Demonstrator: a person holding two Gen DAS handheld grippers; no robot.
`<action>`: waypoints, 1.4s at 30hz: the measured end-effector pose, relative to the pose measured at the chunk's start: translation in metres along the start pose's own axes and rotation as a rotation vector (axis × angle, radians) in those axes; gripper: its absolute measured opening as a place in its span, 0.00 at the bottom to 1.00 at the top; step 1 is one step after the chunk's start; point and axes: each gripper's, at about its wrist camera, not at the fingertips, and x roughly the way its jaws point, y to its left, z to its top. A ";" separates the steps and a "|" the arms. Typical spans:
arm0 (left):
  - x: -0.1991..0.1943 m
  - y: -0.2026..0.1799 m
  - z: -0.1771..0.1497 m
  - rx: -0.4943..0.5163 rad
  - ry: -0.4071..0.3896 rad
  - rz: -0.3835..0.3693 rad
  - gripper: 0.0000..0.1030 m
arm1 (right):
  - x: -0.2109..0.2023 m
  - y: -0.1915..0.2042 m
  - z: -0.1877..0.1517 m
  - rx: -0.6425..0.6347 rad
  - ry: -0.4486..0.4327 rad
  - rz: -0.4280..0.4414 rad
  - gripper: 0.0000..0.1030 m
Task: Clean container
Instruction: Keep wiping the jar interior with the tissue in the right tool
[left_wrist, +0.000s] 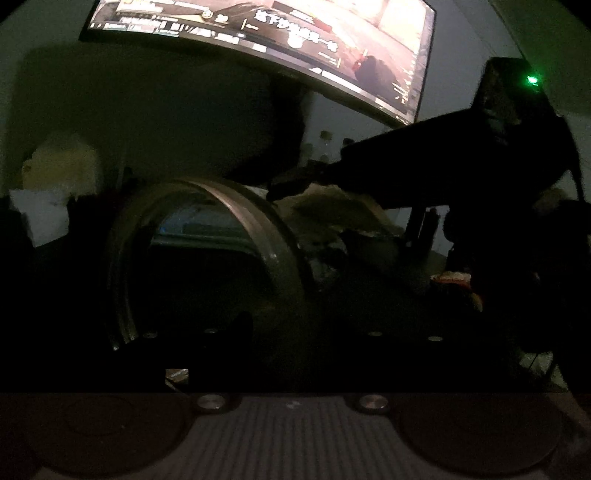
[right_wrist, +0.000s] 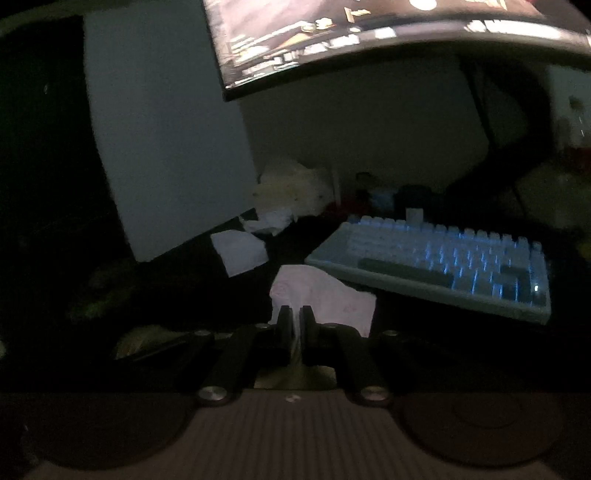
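One container – a round, clear vessel with a thick rim – lies tipped on its side on the dark tabletop, its mouth towards the left wrist camera and filling the middle of that view.

There are two grippers. The left gripper sits right up against the container with its fingers standing apart. It is too dark to tell whether either pad touches the wall of the vessel. The right gripper has its fingers closed on one pale tissue, which bunches up beyond the tips. In the left view this gripper reaches in from the right, a green lamp lit on its body, with its fingertips at the upper right of the container's rim and the tissue hanging just beside them.

One backlit keyboard glows blue on the right part of the tabletop. Two loose scraps of white paper lie towards the back edge, and one pale, fluffy heap sits behind them against the wall; what it is cannot be made out.

One curved monitor is lit above the back edge – the main light in a very dim room.
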 end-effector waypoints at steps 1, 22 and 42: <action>0.002 0.001 0.001 -0.005 0.002 0.000 0.43 | -0.001 0.008 -0.001 -0.022 -0.004 0.028 0.07; -0.001 -0.001 0.010 -0.040 0.044 0.011 0.44 | -0.013 0.036 -0.006 -0.087 -0.002 0.174 0.07; 0.007 0.004 0.010 -0.019 0.031 0.022 0.44 | -0.013 0.020 -0.007 -0.061 -0.029 0.090 0.07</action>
